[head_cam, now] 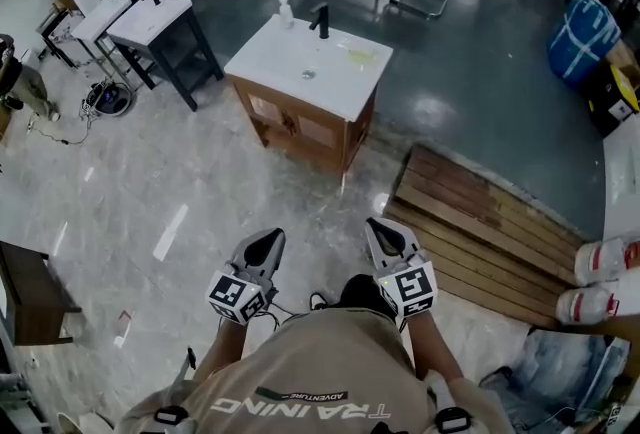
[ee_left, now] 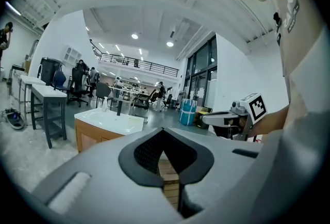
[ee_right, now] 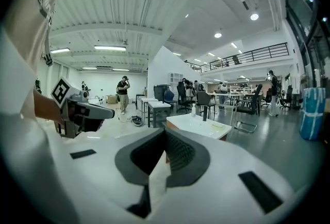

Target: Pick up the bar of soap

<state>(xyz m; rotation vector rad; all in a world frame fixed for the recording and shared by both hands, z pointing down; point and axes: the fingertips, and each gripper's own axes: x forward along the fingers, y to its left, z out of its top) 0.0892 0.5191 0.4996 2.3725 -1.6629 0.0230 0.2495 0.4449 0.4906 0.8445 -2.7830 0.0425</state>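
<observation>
Shirt: the person's tan shirt (head_cam: 300, 377) fills the bottom of the head view, closest of all, with both arms reaching forward from it
Left claw (head_cam: 267, 240): jaws pressed together with nothing between them, held almost level over the pale floor
Right claw (head_cam: 384, 226): also pressed together and empty, beside the left one and level with it
Bar of soap (head_cam: 358, 52): a small pale-yellow patch lying flat on the white top, towards its right side; too small here to make out its edges
Desk (head_cam: 285, 57): a wooden cabinet with a white top and a shallow basin, standing on the floor ahead, well apart from both claws
Neighbours: a black tap (head_cam: 320, 20) and a pump bottle (head_cam: 285, 12) stand at the far edge; the soap lies to the right of the tap and apart from it
Off to the right: a slatted wooden pallet (head_cam: 480, 222) lies on the floor
Handling, as a guess: light and stiff, but smooth and likely slippery if wet, and a hard squeeze could shoot it out
Where to take hold: across its narrower width, near the middle, with the pads flat on its two long sides
Step in hand: the approach; the soap is not yet reached, and a claw must spread before it can close on the soap
</observation>
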